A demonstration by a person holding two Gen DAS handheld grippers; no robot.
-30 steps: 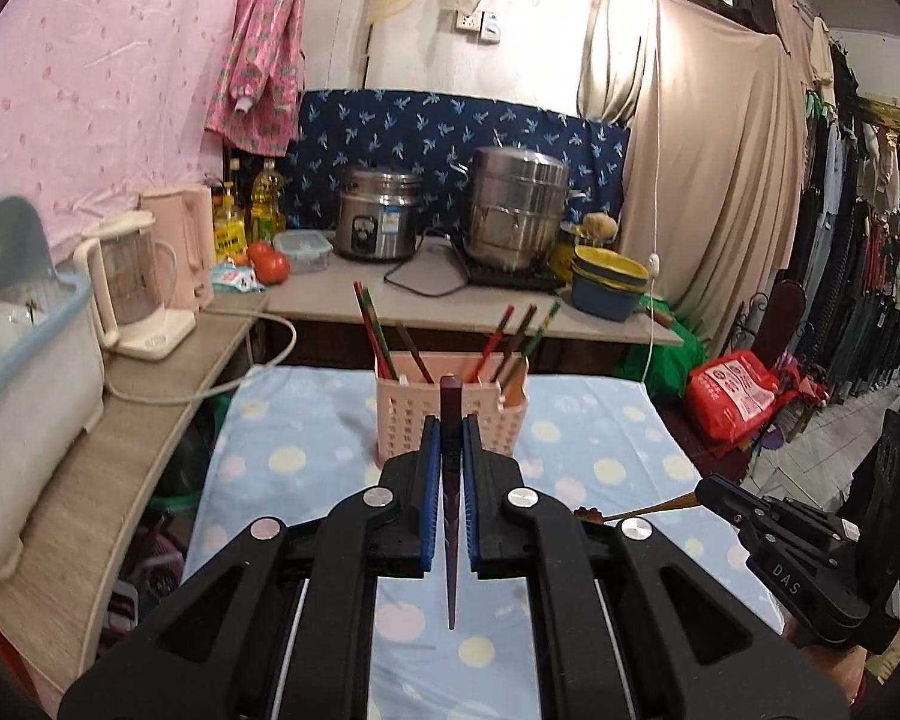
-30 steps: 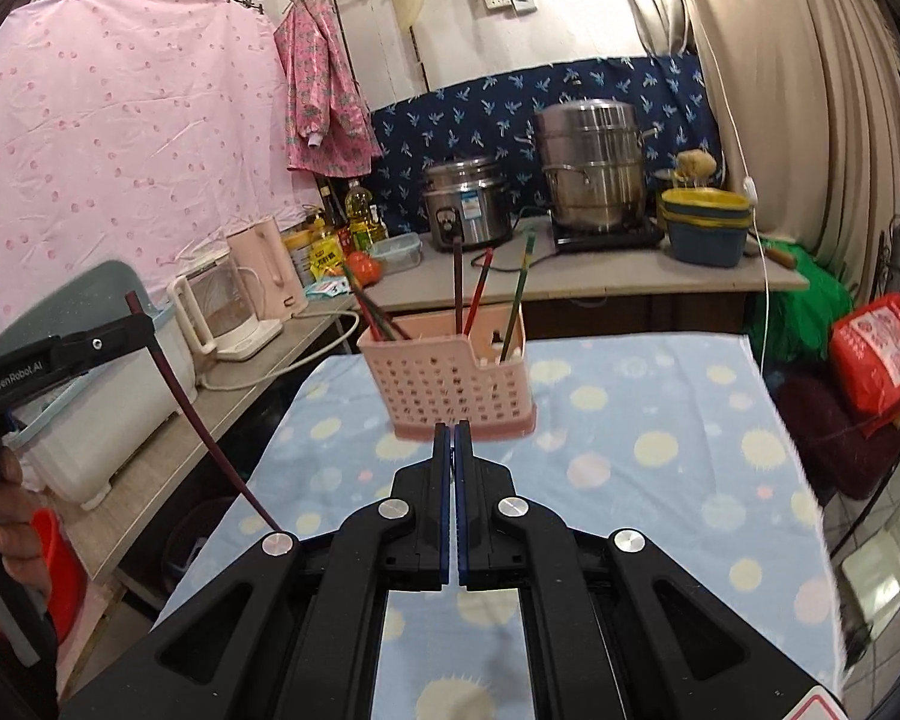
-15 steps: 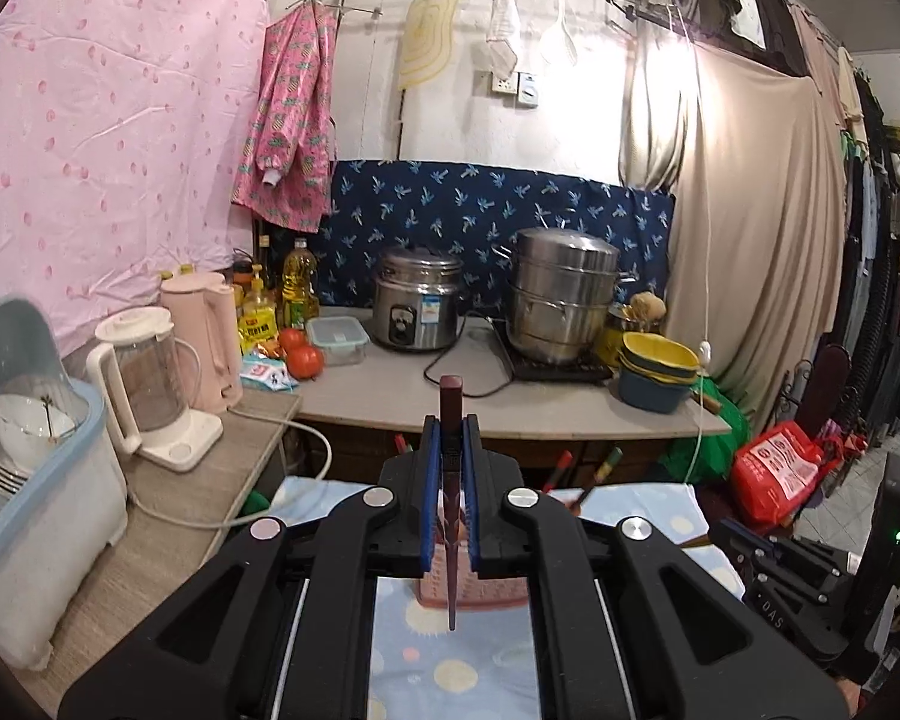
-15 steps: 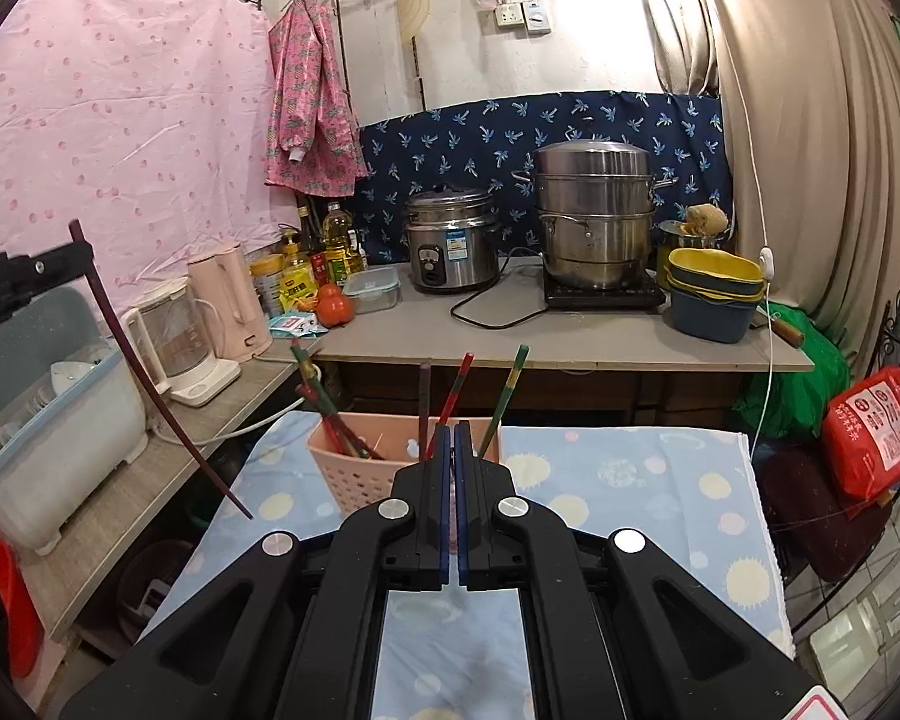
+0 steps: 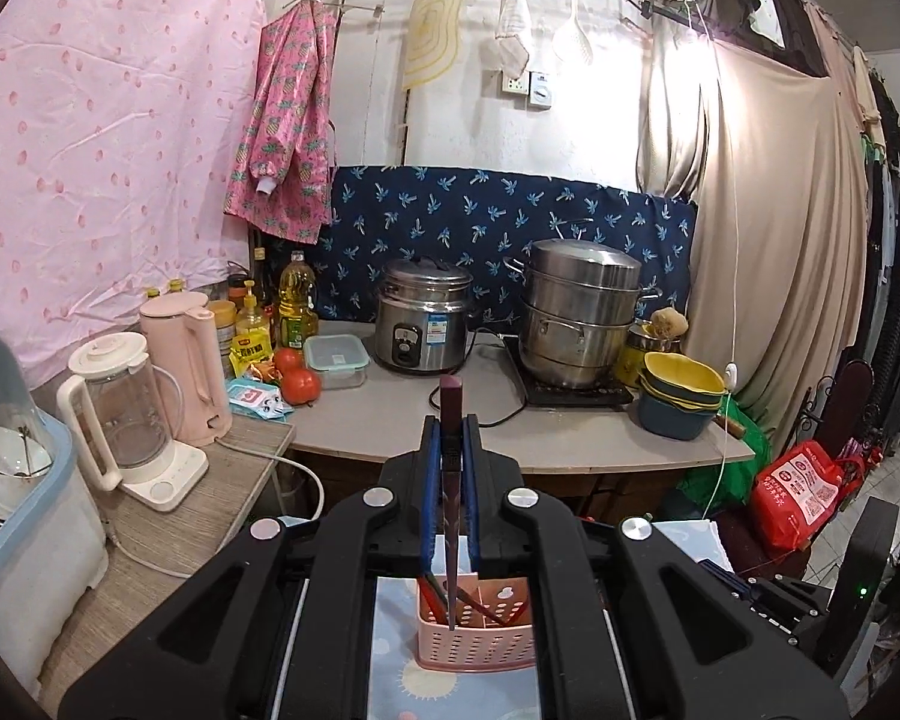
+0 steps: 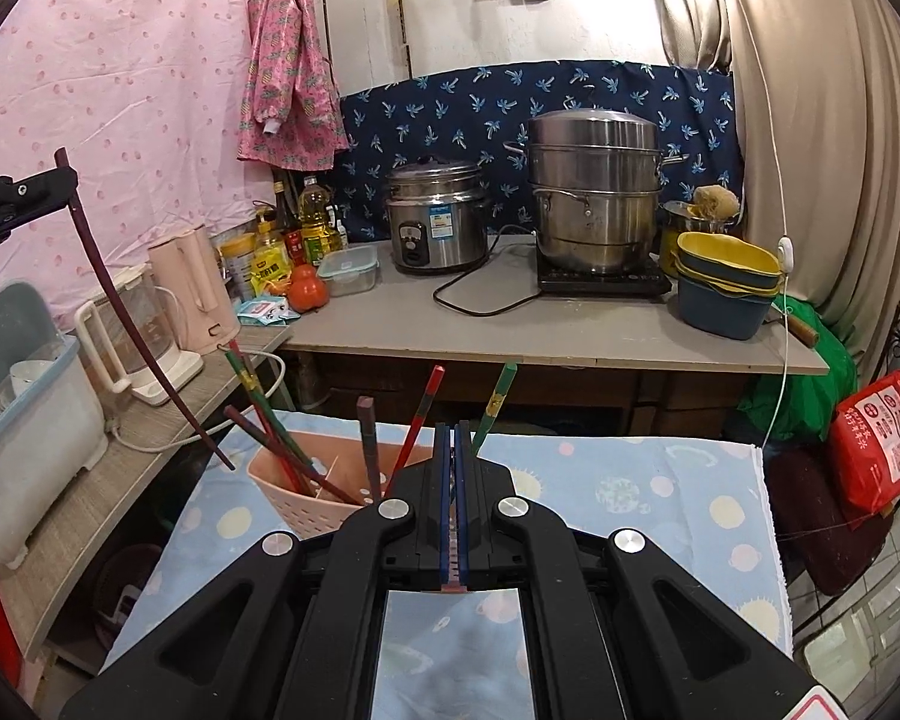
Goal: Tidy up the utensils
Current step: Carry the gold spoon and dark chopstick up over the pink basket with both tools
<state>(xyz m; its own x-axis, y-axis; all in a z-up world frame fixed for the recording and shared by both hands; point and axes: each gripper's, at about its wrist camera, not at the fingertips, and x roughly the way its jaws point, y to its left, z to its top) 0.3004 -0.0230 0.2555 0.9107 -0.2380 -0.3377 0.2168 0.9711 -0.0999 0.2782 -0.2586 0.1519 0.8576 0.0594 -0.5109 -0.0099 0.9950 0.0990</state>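
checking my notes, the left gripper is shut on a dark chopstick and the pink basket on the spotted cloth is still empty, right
Not quite. The left gripper is shut on the dark chopstick, but the pink basket on the spotted cloth is not empty: the right wrist view shows several chopsticks standing in it.

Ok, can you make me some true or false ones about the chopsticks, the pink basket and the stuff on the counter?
1. The left gripper holds a dark chopstick between its fingers. True.
2. The right gripper holds a spoon. False: its fingers are shut with nothing between them.
3. The pink basket already has several chopsticks standing in it. True.
4. The basket sits on the grey counter beside the rice cooker. False: it sits on the blue dotted cloth.
5. The held chopstick is already inside the basket. False: in the right wrist view it hangs outside, up and to the left.
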